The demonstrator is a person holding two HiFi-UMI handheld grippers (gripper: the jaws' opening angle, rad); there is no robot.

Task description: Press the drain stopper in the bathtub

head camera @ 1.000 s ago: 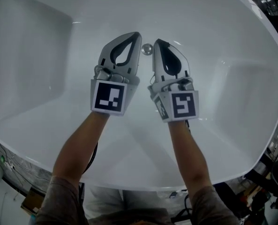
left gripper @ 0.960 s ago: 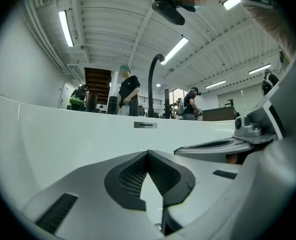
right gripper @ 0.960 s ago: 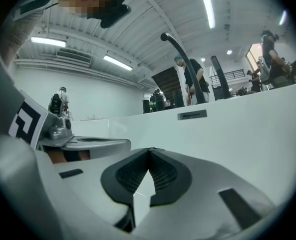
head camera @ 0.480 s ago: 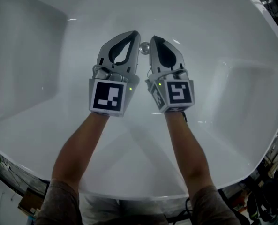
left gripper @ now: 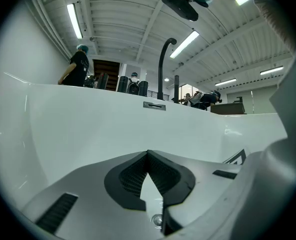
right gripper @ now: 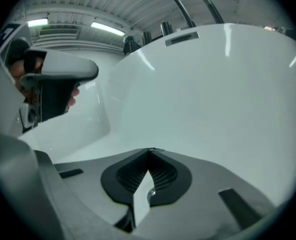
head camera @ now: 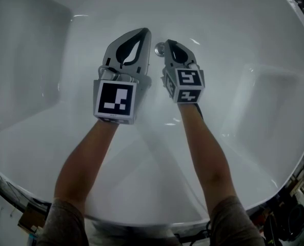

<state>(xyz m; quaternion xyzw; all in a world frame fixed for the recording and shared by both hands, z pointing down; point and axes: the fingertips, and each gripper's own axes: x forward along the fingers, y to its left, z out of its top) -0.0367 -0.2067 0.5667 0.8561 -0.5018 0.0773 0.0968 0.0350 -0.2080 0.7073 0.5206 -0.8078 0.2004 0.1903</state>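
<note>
A small chrome drain stopper (head camera: 159, 48) sits on the floor of the white bathtub (head camera: 234, 45). My right gripper (head camera: 168, 42) is shut and empty, tilted steeply down, with its tip right beside the stopper's right edge; I cannot tell if they touch. My left gripper (head camera: 145, 31) is shut and empty too, its tip just left of and beyond the stopper. In the left gripper view the stopper (left gripper: 157, 220) shows low in the gap behind the closed jaws (left gripper: 148, 152). The right gripper view shows closed jaws (right gripper: 148, 149) and a chrome glint of the stopper (right gripper: 150, 193) under them.
The tub's far wall (left gripper: 88, 119) rises ahead with an overflow slot (left gripper: 153, 105) and a black faucet (left gripper: 163, 64) above its rim. A person (left gripper: 78, 66) stands beyond the tub. Sloping tub sides (head camera: 28, 50) close in left and right.
The right gripper has pushed forward and tipped downward, bringing its tip next to the stopper. The left gripper has edged slightly forward. Both stayed shut.
</note>
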